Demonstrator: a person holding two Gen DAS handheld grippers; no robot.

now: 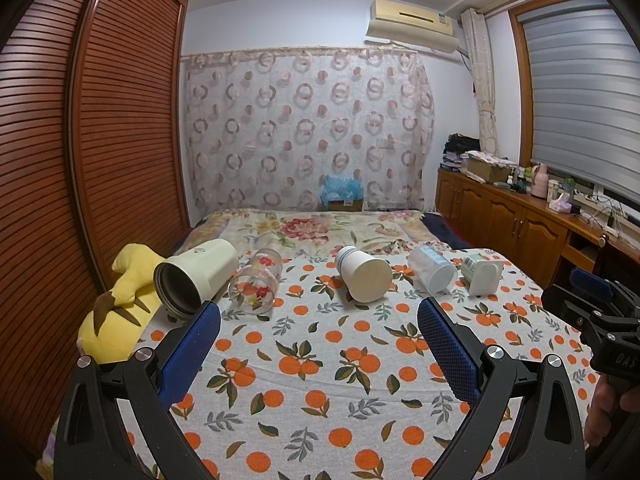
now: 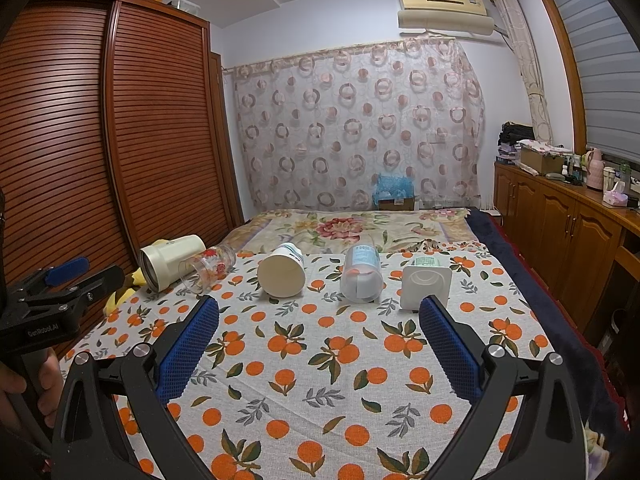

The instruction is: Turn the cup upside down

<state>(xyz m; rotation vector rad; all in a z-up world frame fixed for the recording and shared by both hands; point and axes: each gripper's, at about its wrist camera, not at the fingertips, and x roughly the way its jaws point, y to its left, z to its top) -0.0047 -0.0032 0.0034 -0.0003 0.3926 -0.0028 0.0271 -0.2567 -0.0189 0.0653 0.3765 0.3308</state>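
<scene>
Left wrist view shows five cups lying on their sides in a row across the bed [image 1: 320, 380]: a cream mug [image 1: 196, 276], a flowered glass [image 1: 256, 282], a paper cup [image 1: 362, 274], a clear plastic cup [image 1: 432, 268] and a white square cup [image 1: 482, 276]. Both the left claw [image 1: 319, 332] and the right claw [image 2: 319, 332] hover with jaws apart, holding nothing, well short of the row

Five cups lie on their sides in a row on the orange-print bedspread: cream tumbler [image 1: 196, 276], floral glass [image 1: 256, 286], paper cup [image 1: 362, 274], clear cup [image 1: 432, 268], white cup [image 1: 480, 274].
</scene>
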